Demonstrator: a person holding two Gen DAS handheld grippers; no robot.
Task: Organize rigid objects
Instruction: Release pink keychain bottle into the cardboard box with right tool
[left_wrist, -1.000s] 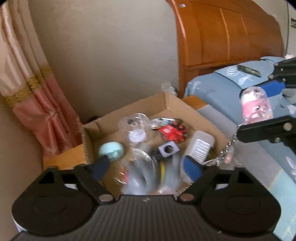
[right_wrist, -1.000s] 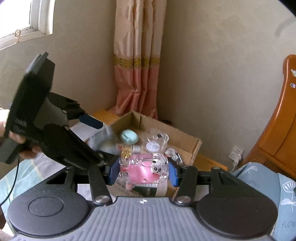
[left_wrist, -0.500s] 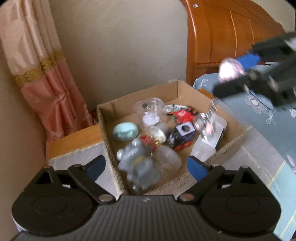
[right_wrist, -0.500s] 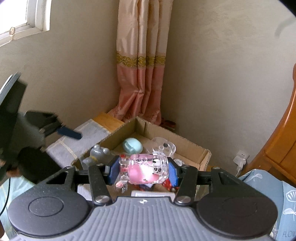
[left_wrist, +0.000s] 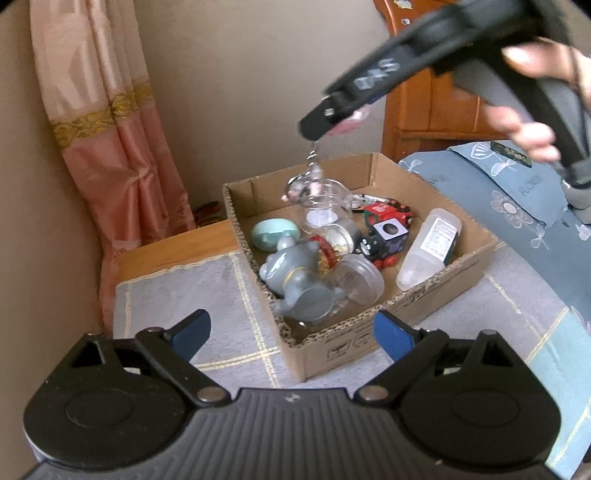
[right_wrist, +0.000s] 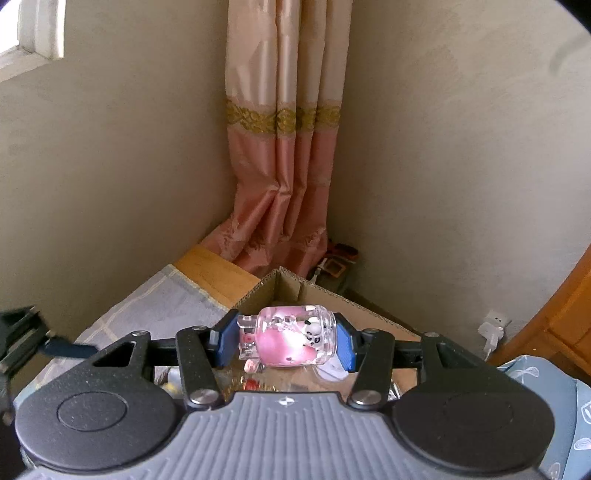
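A cardboard box (left_wrist: 391, 343) on a grey cloth holds a grey figurine (left_wrist: 299, 280), a teal oval case (left_wrist: 275, 230), clear jars (left_wrist: 325, 201), a toy train (left_wrist: 384, 236) and a white bottle (left_wrist: 428, 251). My left gripper (left_wrist: 291, 332) is open and empty, in front of the box's near corner. My right gripper (right_wrist: 282, 343) is shut on a clear pink keychain bottle (right_wrist: 291, 341) and holds it above the box (right_wrist: 291, 288). In the left wrist view the right gripper (left_wrist: 332, 118) hovers over the box's far side, with the keychain's chain (left_wrist: 312, 170) dangling below.
A pink curtain (left_wrist: 110, 147) hangs in the room corner. A wooden headboard (left_wrist: 443, 110) stands behind a blue flowered bedcover (left_wrist: 517, 199) on the right. The grey checked cloth (left_wrist: 192, 291) lies left of the box over a wooden surface (left_wrist: 177, 251).
My left gripper has pulled back from inside the box, leaving the grey figurine there. My right gripper has moved with the pink bottle from beside the box to above its far side.
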